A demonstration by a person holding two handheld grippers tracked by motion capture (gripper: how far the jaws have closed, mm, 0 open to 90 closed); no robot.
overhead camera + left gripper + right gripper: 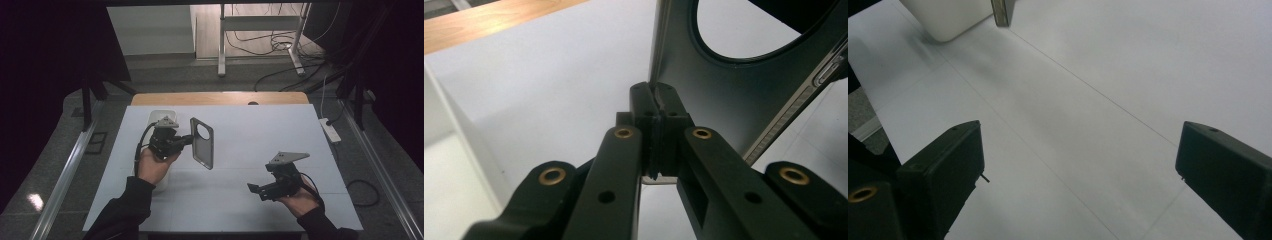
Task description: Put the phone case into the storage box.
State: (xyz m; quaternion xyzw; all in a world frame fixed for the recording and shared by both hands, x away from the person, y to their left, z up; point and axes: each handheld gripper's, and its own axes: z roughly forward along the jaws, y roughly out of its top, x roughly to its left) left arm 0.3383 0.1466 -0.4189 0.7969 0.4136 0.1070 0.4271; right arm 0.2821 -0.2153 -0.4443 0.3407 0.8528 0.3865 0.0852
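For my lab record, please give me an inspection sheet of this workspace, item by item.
Surface: white table top, wooden strip at far edge.
Job's things: dark phone case with round camera hole, held off the table; white tray under the left hand.
Clutter: nothing seen.
Grippers: left gripper, jaws shut on the case edge; right gripper, jaws wide apart, nothing between them.
Cables: black cable from left gripper; power strip and loose wires on floor.
Surroundings: dark curtains, metal stand behind.
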